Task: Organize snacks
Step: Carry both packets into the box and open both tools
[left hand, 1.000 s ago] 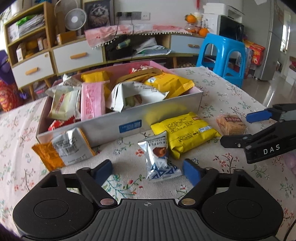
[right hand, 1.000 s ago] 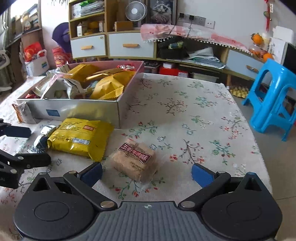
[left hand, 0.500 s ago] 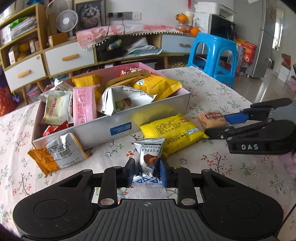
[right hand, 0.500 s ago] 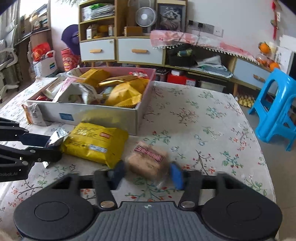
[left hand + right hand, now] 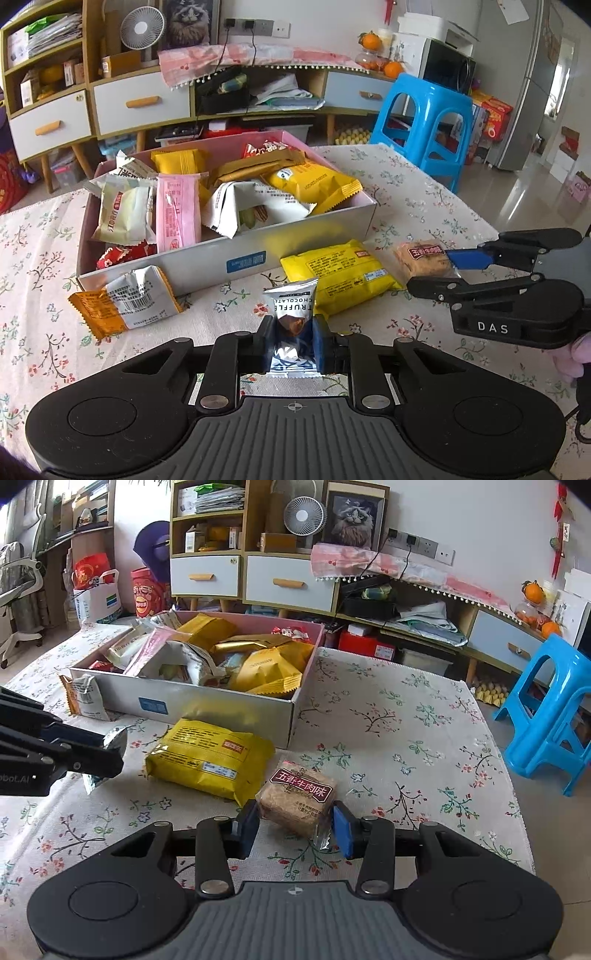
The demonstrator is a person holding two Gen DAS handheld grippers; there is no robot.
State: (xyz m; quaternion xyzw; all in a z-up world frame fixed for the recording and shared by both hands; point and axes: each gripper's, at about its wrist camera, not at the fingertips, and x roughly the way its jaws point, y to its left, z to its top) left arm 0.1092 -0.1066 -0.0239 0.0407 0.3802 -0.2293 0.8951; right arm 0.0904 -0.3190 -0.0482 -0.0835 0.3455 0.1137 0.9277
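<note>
The left gripper (image 5: 291, 341) pinches a silver truffle chocolate packet (image 5: 291, 317) between its pads. The right gripper (image 5: 293, 825) clamps a brown biscuit pack (image 5: 297, 799). Between the two grippers lies a yellow snack bag (image 5: 208, 758); beyond them stands the snack-filled box (image 5: 258, 254) on the floral tablecloth (image 5: 388, 720).

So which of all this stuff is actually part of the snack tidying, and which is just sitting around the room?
Part of the job:
- truffle chocolate packet, held by the left gripper
- brown cracker packet, held by the right gripper
- yellow packet
- orange-and-white packet
- snack box

Just lying about:
- blue stool
- fan
- oranges
</note>
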